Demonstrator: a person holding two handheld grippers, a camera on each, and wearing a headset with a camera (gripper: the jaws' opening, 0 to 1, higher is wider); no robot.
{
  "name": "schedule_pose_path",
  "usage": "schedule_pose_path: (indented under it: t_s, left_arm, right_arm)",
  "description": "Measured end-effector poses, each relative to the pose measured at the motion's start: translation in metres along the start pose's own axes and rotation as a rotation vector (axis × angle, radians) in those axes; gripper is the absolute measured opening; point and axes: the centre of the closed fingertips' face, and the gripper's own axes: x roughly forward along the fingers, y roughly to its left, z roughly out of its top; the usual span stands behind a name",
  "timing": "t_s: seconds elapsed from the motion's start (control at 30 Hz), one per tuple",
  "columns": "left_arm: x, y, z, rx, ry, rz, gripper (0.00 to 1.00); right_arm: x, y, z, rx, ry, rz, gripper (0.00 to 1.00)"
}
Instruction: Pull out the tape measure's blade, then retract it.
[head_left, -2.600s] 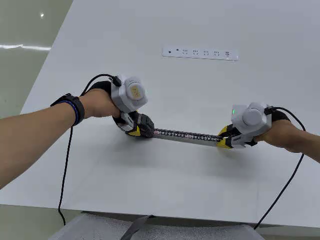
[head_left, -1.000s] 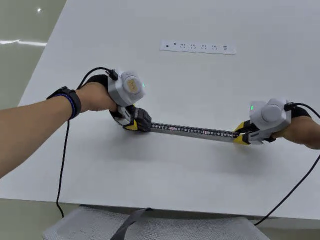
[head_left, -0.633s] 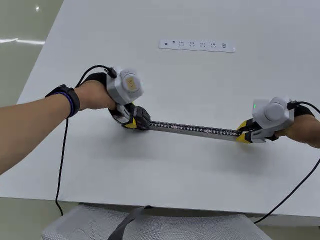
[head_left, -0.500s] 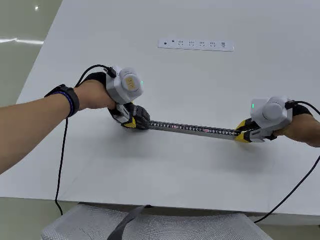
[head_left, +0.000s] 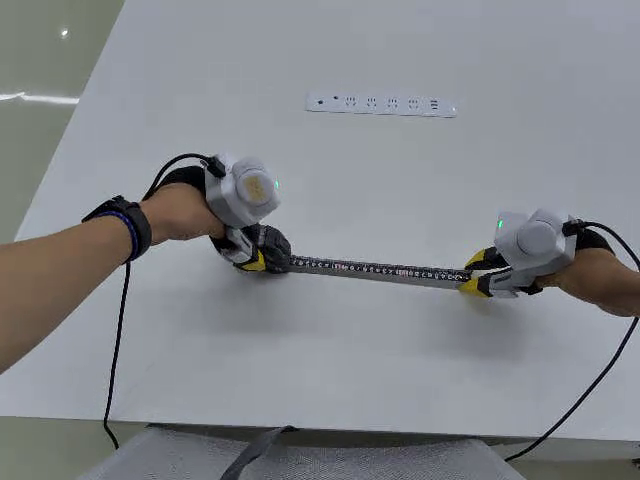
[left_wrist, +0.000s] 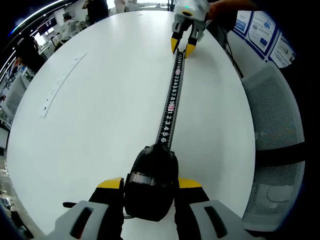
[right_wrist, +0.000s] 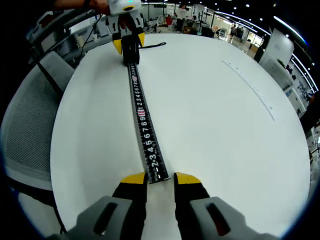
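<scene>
Slippage at the tip is your main risk. Your right gripper (right_wrist: 160, 179) has its jaws closed on the very end of the blade (right_wrist: 142, 120). So little of it lies between them that a harder tug to the right or a twist of your wrist could, I judge, free it and let the spring whip it back. Your left gripper (left_wrist: 150, 184) is clamped around the black tape measure case (left_wrist: 151, 167), which seems to rest on the table (head_left: 400, 150) at the near left. From there the blade runs straight to the right between both grippers. Ease the left grip and the case may skid. When you retract, a sideways bend could kink the blade. The power strip (head_left: 380, 104) lies well apart on the far side.
</scene>
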Motion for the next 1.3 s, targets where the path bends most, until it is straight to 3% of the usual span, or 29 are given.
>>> schedule_pose_path:
  t_s: [0.1, 0.2, 0.37, 0.57, 0.73, 0.97, 1.0, 1.07, 1.3]
  left_arm:
    - [-0.001, 0.0, 0.0, -0.017, -0.007, 0.002, 0.4]
    - [-0.001, -0.001, -0.007, -0.022, 0.002, 0.022, 0.42]
    - [-0.009, -0.001, -0.01, -0.092, -0.068, 0.054, 0.47]
    - [-0.025, -0.002, -0.013, -0.23, -0.194, 0.112, 0.49]
    - [-0.036, -0.004, -0.02, -0.319, -0.258, 0.144, 0.51]
    - [-0.041, -0.006, -0.026, -0.358, -0.276, 0.15, 0.53]
    - [-0.048, -0.013, -0.036, -0.416, -0.278, 0.17, 0.53]
    - [-0.052, -0.015, -0.036, -0.459, -0.309, 0.177, 0.53]
    - [-0.06, -0.025, -0.044, -0.533, -0.351, 0.202, 0.54]
  right_arm:
    - [0.0, 0.001, -0.001, -0.001, 0.0, -0.008, 0.2]
    - [-0.002, 0.001, -0.003, 0.014, 0.004, -0.026, 0.28]
    - [-0.008, 0.005, -0.006, 0.074, -0.016, -0.051, 0.32]
    - [-0.014, 0.009, -0.005, 0.236, -0.114, -0.1, 0.35]
    - [-0.018, 0.014, -0.004, 0.266, -0.14, -0.117, 0.36]
    - [-0.021, 0.015, -0.002, 0.295, -0.165, -0.135, 0.43]
    - [-0.031, 0.012, 0.005, 0.375, -0.228, -0.179, 0.44]
    - [-0.035, 0.012, 0.007, 0.406, -0.261, -0.201, 0.45]
    - [-0.041, 0.021, -0.001, 0.486, -0.284, -0.223, 0.47]
